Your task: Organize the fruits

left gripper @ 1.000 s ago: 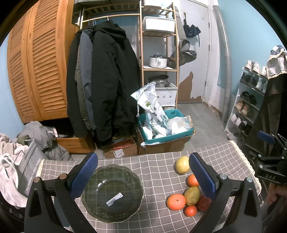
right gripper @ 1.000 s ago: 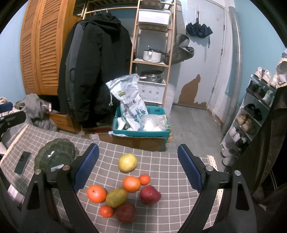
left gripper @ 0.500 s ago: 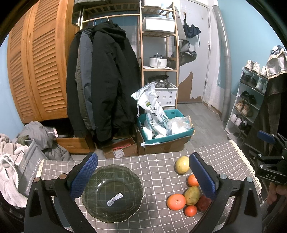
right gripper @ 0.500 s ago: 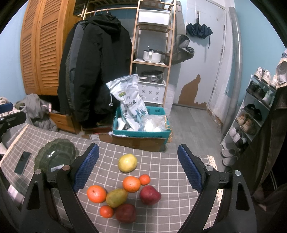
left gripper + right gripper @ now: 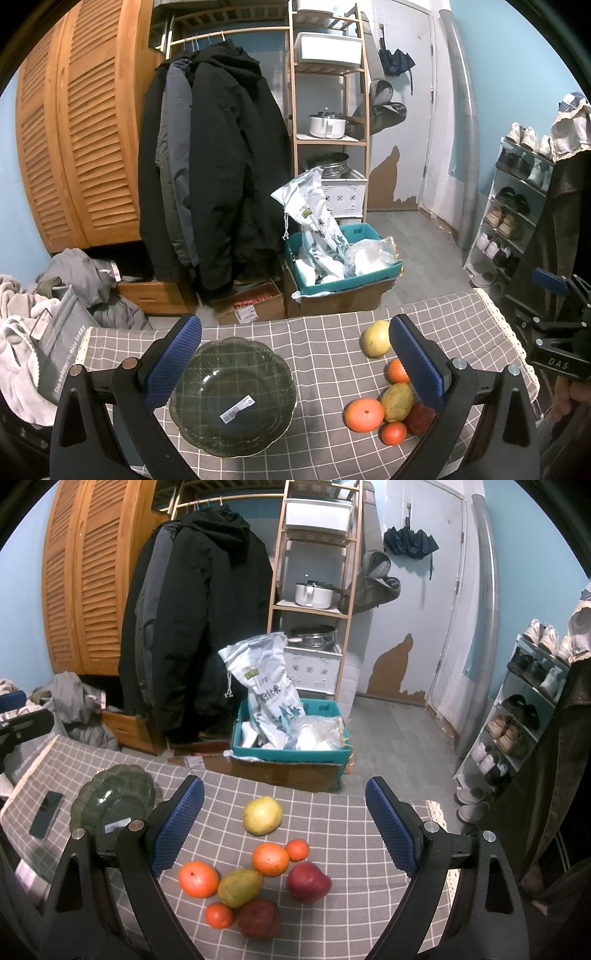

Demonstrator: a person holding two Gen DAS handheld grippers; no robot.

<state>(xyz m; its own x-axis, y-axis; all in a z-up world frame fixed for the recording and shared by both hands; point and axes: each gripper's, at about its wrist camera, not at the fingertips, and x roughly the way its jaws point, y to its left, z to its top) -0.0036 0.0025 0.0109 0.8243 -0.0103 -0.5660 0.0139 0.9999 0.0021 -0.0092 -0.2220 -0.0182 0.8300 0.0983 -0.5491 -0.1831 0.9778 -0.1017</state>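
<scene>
Hovering over the desk, both tools, left and right, gape wide, empty. Fruits cluster right of the bowl; the mango lies diagonally.

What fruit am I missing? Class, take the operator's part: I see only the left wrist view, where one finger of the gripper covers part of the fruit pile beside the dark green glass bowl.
Observer: The right wrist view shows two red fruits, not one: a brighter red fruit and a darker red fruit nearer the camera.
Operator: How many orange ones?
Observer: Four. The one your view hides is probably the small orange fruit, right beside a larger orange fruit.
Operator: Is anything else lying by the bowl?
Observer: A black phone lies flat on the grey checked tablecloth, on the side of the dark green glass bowl away from the fruit.
</scene>
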